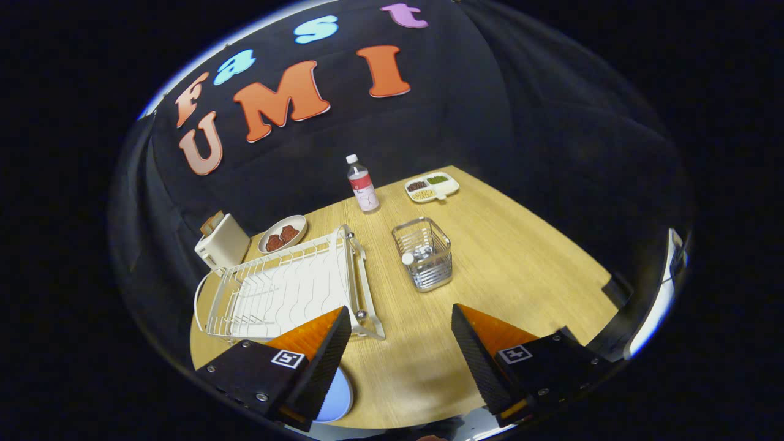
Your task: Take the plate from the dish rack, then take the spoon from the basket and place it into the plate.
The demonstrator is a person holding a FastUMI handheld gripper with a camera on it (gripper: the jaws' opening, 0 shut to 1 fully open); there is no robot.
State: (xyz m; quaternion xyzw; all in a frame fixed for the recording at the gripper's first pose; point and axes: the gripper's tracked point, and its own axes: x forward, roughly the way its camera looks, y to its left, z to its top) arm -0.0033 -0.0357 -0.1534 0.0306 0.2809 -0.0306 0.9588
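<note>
My gripper [401, 321] is open above the wooden table [520, 263], with bare tabletop between its fingers. A light blue plate [337, 398] lies flat on the table under the left finger [318, 349], mostly hidden by it. Just ahead of that finger stands the white wire dish rack [288, 288], with nothing in its slots. Beyond the fingers, to the right of the rack, sits a wire basket [422, 254] with a spoon [409, 258] in it, its pale handle end up.
A plastic bottle [362, 184] stands behind the basket. A divided snack tray [432, 185] lies at the far corner. A plate of brown food [282, 234] and a toaster [222, 245] sit behind the rack.
</note>
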